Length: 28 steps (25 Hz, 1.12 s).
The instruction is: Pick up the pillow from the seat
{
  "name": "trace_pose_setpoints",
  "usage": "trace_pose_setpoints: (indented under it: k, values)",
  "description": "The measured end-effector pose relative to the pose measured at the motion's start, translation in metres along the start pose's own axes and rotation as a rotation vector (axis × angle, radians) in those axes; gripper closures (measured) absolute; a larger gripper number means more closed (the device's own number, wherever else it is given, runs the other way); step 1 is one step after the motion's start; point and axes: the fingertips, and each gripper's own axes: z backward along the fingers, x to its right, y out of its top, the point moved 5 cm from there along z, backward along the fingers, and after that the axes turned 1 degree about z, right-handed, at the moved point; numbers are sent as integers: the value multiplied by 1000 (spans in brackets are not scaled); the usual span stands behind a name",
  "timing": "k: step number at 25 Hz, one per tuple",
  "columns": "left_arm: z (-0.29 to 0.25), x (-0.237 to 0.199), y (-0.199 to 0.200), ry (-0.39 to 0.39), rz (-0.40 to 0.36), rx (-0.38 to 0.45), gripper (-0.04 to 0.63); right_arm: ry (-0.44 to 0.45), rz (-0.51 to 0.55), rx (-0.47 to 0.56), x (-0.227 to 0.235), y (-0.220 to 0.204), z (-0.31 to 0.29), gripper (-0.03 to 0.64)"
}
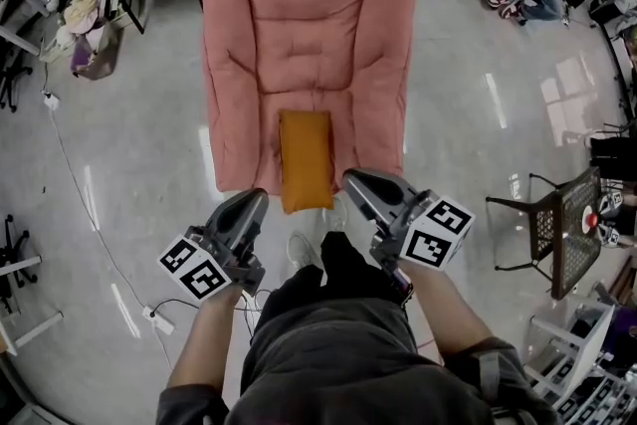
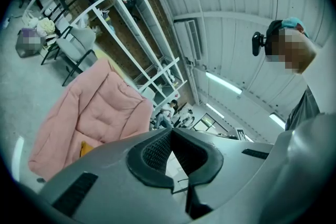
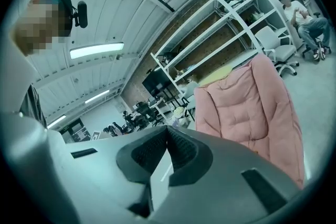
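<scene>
Your left gripper (image 1: 255, 199) is clenched, its jaws pressed together with nothing between them. It hangs near the front left corner of the orange pillow (image 1: 306, 159), clear of it. The pillow lies lengthwise on the front middle of the pink seat (image 1: 309, 45), and its near end pokes past the seat's front edge. Your right gripper (image 1: 351, 178) is also clenched and empty, near the pillow's right side and apart from it. Farther right, a black mesh chair (image 1: 567, 234) stands on the floor.

Tongs (image 3: 167, 129) closed, seemingly empty, pink seat (image 3: 247, 107) beyond
</scene>
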Motion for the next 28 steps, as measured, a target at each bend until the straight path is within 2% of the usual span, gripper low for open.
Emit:
trace_pose_setpoints:
  k: [5,11,21,28]
  values:
    - [-15,-35,-15,60,54,-16,586,3,10,-63,46,-2,-27,604]
    - [-43,-83,-46,165,118,-27,586,39,28,-156,125,-8,-67,604]
    - [-72,-164,-98,374,218,-10,586,158,54,-329,251,-32,-149,604]
    - [-59,-210,-153,488,321,-6,570,265,84,-495,308,-78,-212,603]
